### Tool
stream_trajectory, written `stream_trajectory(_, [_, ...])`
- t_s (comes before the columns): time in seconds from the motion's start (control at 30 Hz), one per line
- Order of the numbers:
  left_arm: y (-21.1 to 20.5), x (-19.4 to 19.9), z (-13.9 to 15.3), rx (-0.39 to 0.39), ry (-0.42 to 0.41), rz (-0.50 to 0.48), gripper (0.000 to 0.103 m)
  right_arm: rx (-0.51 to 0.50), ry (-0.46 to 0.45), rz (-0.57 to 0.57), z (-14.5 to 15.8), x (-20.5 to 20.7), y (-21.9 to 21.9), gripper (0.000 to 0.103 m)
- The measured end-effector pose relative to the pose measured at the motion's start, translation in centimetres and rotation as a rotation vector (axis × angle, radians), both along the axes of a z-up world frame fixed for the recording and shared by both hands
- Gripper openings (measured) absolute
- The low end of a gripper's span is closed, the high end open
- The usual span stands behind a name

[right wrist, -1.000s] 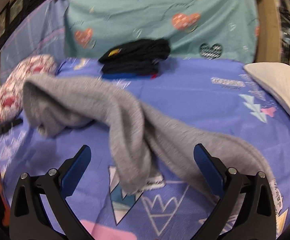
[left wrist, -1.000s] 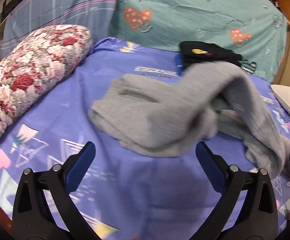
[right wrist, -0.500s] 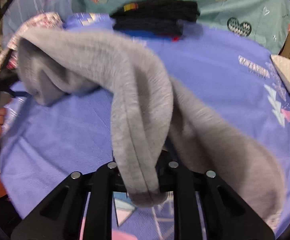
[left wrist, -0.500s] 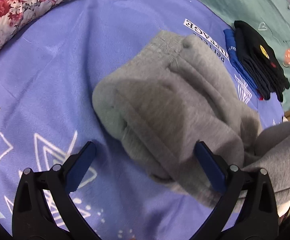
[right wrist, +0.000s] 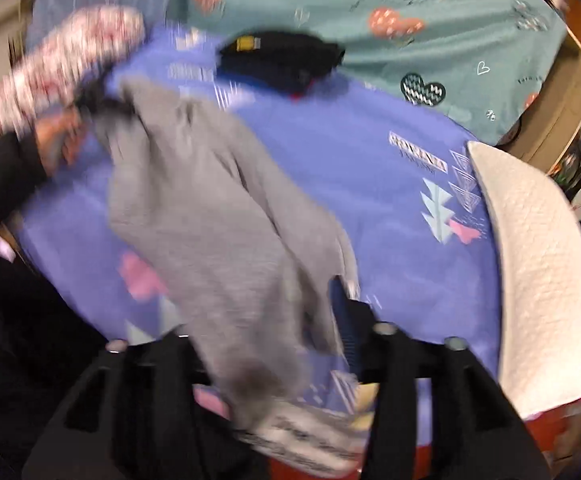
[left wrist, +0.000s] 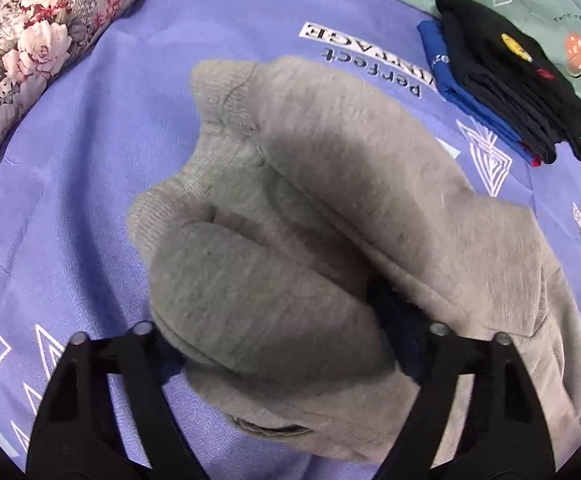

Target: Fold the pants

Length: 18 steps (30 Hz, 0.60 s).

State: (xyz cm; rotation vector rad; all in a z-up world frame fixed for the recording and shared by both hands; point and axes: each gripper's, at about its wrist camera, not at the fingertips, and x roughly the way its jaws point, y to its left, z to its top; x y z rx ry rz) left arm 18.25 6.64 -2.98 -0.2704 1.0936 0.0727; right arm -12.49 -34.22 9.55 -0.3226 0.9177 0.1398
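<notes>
Holding the gray pants [left wrist: 330, 208] in a bunch, we have the left gripper [left wrist: 290, 344] clenched on thick fabric at the lower middle of its view, over the blue bed sheet [left wrist: 70, 168]. Further right, a folded dark stack [left wrist: 510, 76] sits at the upper right. In the blurred right view, the right gripper [right wrist: 282, 344] grasps a pant leg [right wrist: 226, 216]. We judge this the spreading step; next, pull both ends apart and lay them flat.

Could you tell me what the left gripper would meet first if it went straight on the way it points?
The bunched grey fleece pants: the left gripper has its jaws around a fold of them already, so nothing else lies between.
</notes>
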Motion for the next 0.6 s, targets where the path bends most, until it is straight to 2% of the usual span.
stream_trajectory(0.03, [0.2, -0.2, 0.3, -0.008, -0.009, -0.001, 0.066, -0.053, 0.007, 0.0, -1.1, -0.5, 0.5, 0.058])
stream_trajectory(0.07, [0.5, -0.5, 0.6, -0.013, -0.013, -0.002, 0.059, -0.064, 0.009, 0.007, -1.5, -0.8, 0.3, 0.059])
stream_trajectory(0.17, [1.5, -2.0, 1.8, -0.007, -0.035, -0.015, 0.048, 0.043, -0.01, -0.021, -0.7, -0.6, -2.3, 0.062])
stream_trajectory(0.23, [1.6, -2.9, 3.0, 0.007, -0.063, -0.028, 0.047, 0.138, -0.037, -0.084, 0.2, 0.2, -4.8, 0.069])
stream_trajectory(0.3, [1.4, -3.8, 3.7, 0.022, -0.079, -0.036, 0.048, 0.237, -0.067, -0.157, 1.1, 0.9, -6.7, 0.081])
stream_trajectory(0.33, [1.5, -4.0, 3.8, 0.027, -0.076, -0.032, 0.051, 0.333, -0.082, -0.185, 1.7, 1.2, -8.5, 0.082])
stream_trajectory(0.4, [1.9, -3.8, 3.3, 0.019, -0.051, -0.011, 0.059, 0.524, -0.101, -0.17, 2.8, 1.2, -10.7, 0.083])
stream_trajectory(0.47, [2.3, -3.4, 2.4, -0.011, -0.02, 0.01, 0.086, 0.653, -0.153, -0.132, 4.2, 0.6, -13.1, 0.089])
stream_trajectory(0.53, [2.2, -2.6, 1.0, -0.072, 0.02, 0.018, 0.095, 0.669, -0.194, -0.144, 5.4, 0.4, -14.4, 0.1])
stream_trajectory(0.6, [1.6, -2.0, 0.0, -0.057, 0.024, 0.029, 0.097, 0.611, -0.173, -0.214, 5.3, 1.6, -14.9, 0.102])
